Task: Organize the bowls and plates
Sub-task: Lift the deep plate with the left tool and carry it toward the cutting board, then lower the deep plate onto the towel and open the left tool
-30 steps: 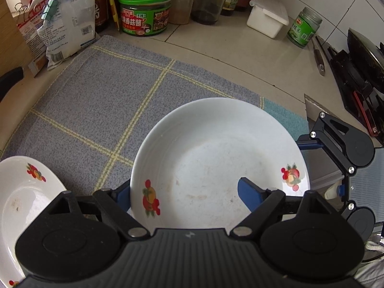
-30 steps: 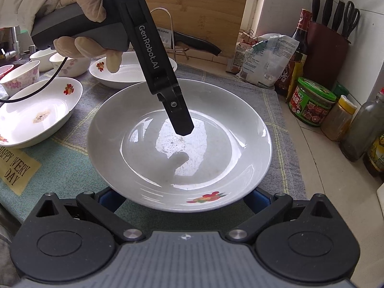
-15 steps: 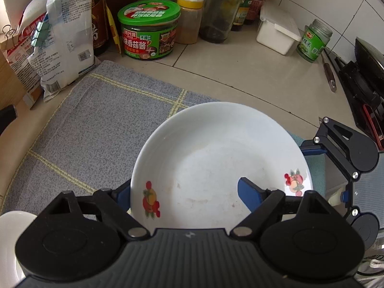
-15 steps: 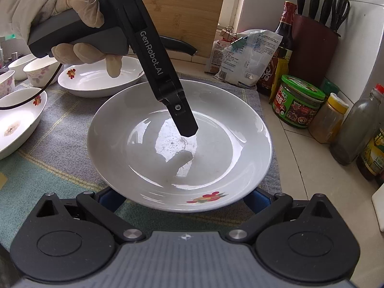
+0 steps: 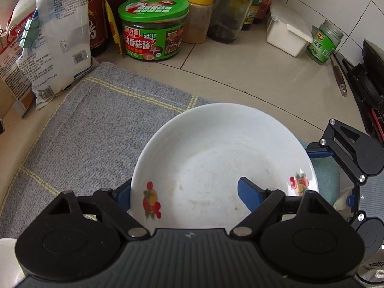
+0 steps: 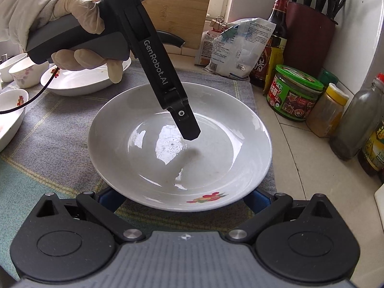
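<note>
A: Right, where does this stand?

B: Mid-carry, I'd judge. The left gripper (image 5: 184, 189) has a white fruit-patterned deep plate (image 5: 223, 168) by its near rim: one blue finger (image 5: 249, 193) lies inside the dish on its inner slope, the other (image 5: 121, 193) sits outside under the rim, so the jaws are closed on the plate's edge.

A: And the right gripper?

B: The right gripper (image 6: 182, 199) sits at the opposite rim. Its blue fingers (image 6: 255, 198) show only below the rim, one to each side, spread wide. I cannot tell whether they touch the plate or merely wait under it; nothing shows them pinching.

A: Where is the plate itself?

B: Over the far corner of the grey checked cloth (image 5: 84, 129), its far edge reaching past the cloth toward the tiled counter (image 5: 240, 76). Whether it rests on the cloth or hangs just above, I can't say. The green-lidded mushroom sauce jar (image 5: 153, 28) and the white bag (image 5: 60, 38) stand beyond it, well apart.

A: Next move?

B: Probably setting it down level or stacking it with its fellows: another deep plate (image 6: 79, 81) and small bowls (image 6: 12, 105) lie on the cloth to the left. A single rim grip on glazed china calls for slow lowering, keeping the dish flat, and releasing only once it sits.
</note>
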